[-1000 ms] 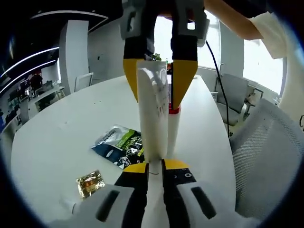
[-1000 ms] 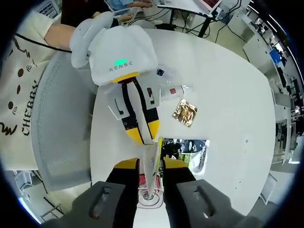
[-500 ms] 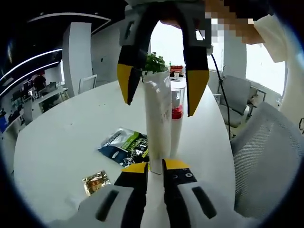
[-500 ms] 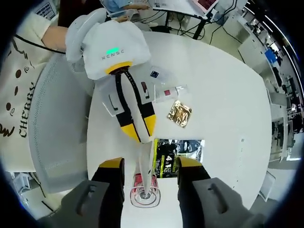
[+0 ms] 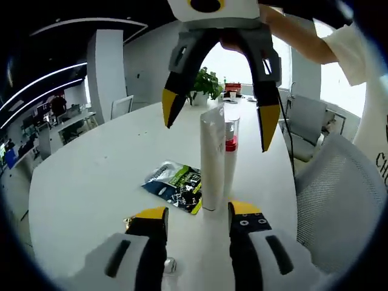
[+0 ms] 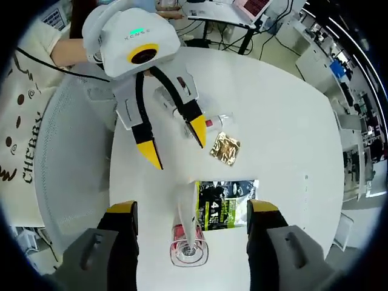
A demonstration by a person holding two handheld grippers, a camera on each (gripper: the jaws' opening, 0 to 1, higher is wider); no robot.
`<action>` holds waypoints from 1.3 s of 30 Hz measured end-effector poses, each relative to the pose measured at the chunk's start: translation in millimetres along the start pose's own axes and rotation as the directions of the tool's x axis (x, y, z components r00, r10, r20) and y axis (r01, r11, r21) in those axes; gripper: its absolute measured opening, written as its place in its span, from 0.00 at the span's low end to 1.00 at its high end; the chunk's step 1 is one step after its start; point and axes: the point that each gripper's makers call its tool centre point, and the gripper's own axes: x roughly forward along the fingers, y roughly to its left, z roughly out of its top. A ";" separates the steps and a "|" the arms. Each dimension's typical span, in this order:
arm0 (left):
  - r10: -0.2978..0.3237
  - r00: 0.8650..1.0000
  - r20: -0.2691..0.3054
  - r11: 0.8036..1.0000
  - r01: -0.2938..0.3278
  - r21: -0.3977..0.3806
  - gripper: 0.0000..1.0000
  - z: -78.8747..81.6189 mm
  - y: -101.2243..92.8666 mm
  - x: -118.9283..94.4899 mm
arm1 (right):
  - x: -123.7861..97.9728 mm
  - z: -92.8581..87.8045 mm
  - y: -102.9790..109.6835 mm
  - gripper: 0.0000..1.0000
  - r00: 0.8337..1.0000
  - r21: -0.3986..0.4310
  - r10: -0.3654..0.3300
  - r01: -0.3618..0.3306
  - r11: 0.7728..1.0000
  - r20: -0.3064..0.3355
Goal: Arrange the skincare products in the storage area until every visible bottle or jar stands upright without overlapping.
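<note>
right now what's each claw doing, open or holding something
Left claw: open, holding nothing; the white tube stands free between its tips.
Right claw: open, holding nothing.

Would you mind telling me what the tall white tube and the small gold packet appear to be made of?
The tall white tube looks like matte, opaque plastic: smooth, evenly white, with a flattened crimped top. The small gold packet looks like metallic foil: crinkled, with bright glints. Both are judged by appearance only.

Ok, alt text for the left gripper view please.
A white tube stands upright on a white table beside a red-collared clear bottle, between the open left gripper below and the open right gripper above.
</note>
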 end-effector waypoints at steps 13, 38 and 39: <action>0.037 0.998 -0.053 0.999 -0.035 0.031 0.69 -2.0 16.1 -29.9 | -0.8 1.4 -2.6 0.93 0.998 0.011 -0.055 0.054 0.998 0.035; 0.033 0.998 -0.049 0.999 -0.033 0.002 0.97 -3.6 14.0 -60.0 | -25.0 5.2 6.9 0.99 0.970 0.109 -0.151 0.133 0.985 0.189; 0.032 0.998 -0.056 0.999 -0.032 0.004 0.98 -5.4 13.5 -60.5 | -25.8 5.0 8.3 0.99 0.970 0.106 -0.154 0.135 0.985 0.190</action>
